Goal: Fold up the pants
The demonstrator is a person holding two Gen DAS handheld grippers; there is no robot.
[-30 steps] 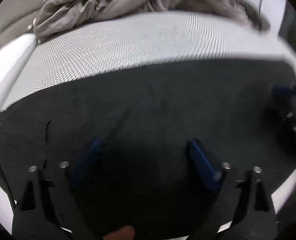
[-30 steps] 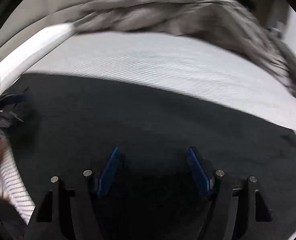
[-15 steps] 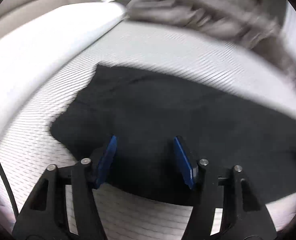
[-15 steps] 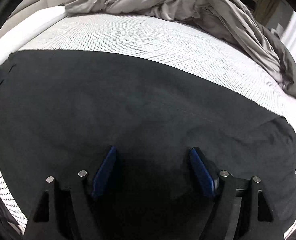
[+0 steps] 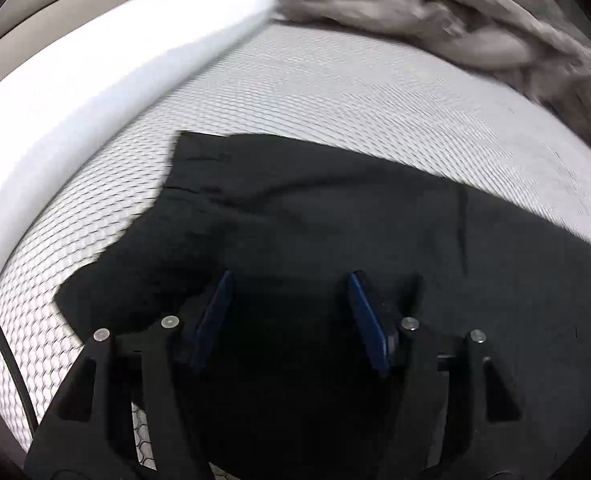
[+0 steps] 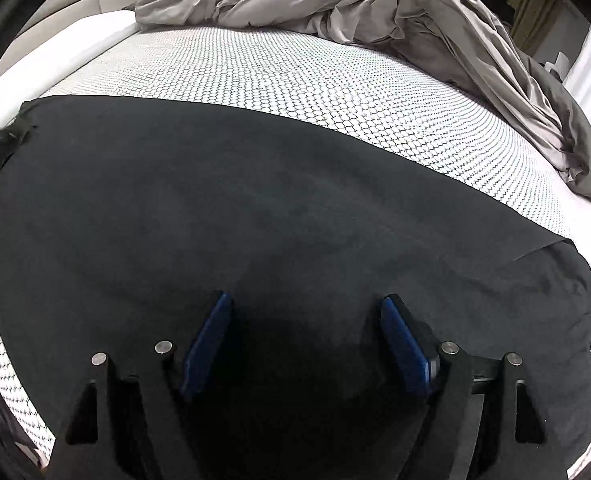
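Note:
Black pants point(image 5: 315, 208) lie spread flat on the honeycomb-patterned bed sheet point(image 5: 335, 92). In the left wrist view their left end shows, with a squared corner at the far side and a wrinkled edge. My left gripper point(image 5: 290, 280) hovers over that end, its jaws opening, with only flat cloth below and nothing pinched between the blue pads point(image 5: 215, 312). In the right wrist view the pants point(image 6: 255, 200) fill the middle, their right end rumpled. My right gripper point(image 6: 306, 300) stands open above the near edge of the cloth, gripping nothing.
A crumpled grey duvet point(image 6: 375, 20) is heaped along the far side of the bed and down its right. A white padded border point(image 5: 95, 72) runs along the left. A black cable point(image 5: 3, 344) hangs at the left edge. Bare sheet lies beyond the pants.
The left gripper has swung along the pants to their left end and rolled; its jaws narrowed, then widened a little. The right gripper has hardly shifted and its jaws stand slightly wider.

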